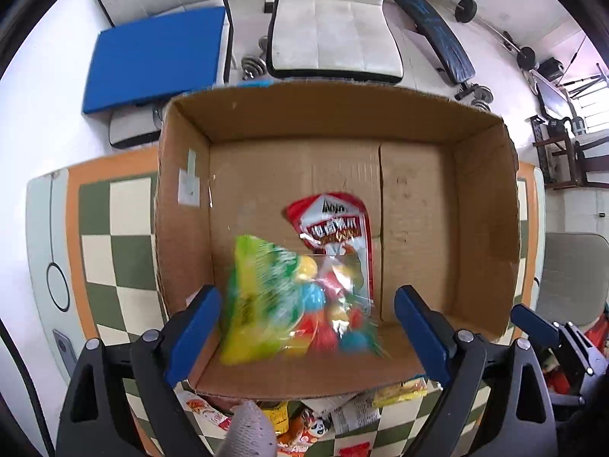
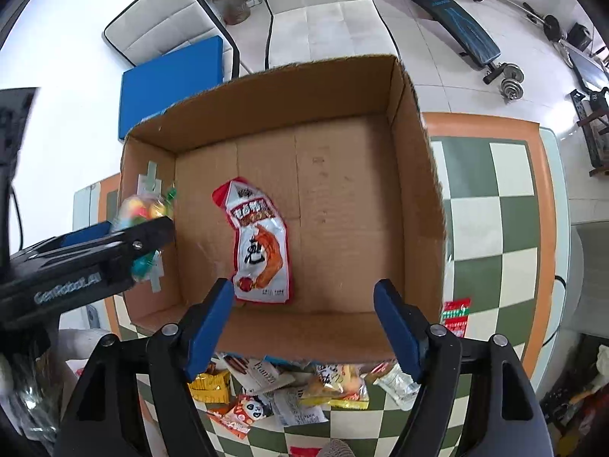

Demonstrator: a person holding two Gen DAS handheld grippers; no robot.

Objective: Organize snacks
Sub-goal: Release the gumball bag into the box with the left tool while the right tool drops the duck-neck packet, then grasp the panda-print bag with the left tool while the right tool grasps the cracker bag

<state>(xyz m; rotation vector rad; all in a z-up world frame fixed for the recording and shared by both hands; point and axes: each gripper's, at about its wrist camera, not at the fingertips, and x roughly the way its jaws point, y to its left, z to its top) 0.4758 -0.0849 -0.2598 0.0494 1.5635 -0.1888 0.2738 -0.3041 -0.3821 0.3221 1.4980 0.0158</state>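
An open cardboard box (image 1: 487, 205) (image 2: 418, 175) stands on the checkered table. A red and white snack packet (image 1: 335, 224) (image 2: 262, 251) lies flat on its floor. A clear bag of colourful candies with a green top (image 1: 289, 304) is blurred between the wide-open fingers of my left gripper (image 1: 308, 327), over the box's near left corner; neither finger touches it. In the right wrist view the bag (image 2: 148, 209) shows beside the left gripper's finger (image 2: 125, 240). My right gripper (image 2: 304, 323) is open and empty over the box's near wall.
A pile of loose snack packets (image 2: 289, 392) (image 1: 316, 419) lies on the table in front of the box. White chairs (image 1: 335, 23), a blue pad (image 1: 156, 57) and weights stand beyond the table. A red packet (image 2: 456, 316) lies right of the box.
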